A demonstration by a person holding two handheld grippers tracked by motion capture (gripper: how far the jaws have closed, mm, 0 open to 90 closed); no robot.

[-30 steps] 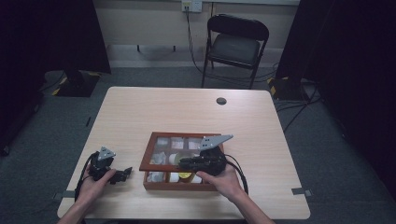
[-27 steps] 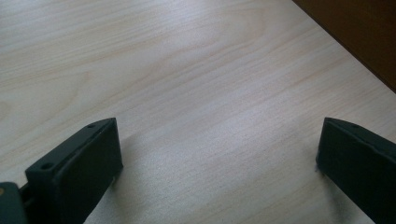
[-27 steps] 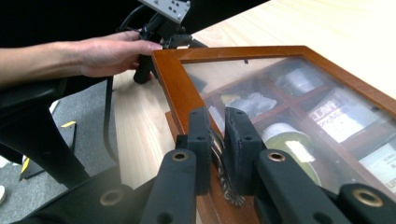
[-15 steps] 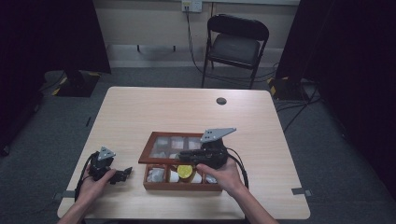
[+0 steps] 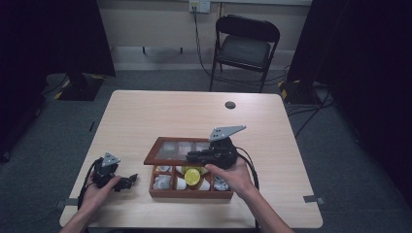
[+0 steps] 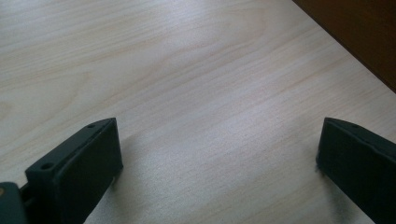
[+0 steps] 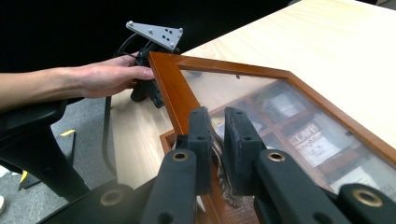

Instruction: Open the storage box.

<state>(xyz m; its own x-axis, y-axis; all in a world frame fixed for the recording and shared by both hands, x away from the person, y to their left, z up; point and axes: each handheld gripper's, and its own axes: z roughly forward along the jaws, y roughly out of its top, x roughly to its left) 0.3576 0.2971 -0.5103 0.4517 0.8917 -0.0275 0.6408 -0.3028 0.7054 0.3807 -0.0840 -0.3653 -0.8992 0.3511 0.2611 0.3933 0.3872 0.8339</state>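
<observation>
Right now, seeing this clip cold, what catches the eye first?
The wooden compartment box near the table's front edge, its glass-paned lid partly raised. The right gripper is shut on a metal clasp at the lid's front edge. A yellow item sits in a front compartment, and the left gripper rests open on the table to the box's left.

Lab-like recording room: black curtains [image 5: 58,39], folding chair [image 5: 245,48], lone table [image 5: 160,116].

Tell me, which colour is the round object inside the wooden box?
Yellow round object, clearest in the high view.
</observation>
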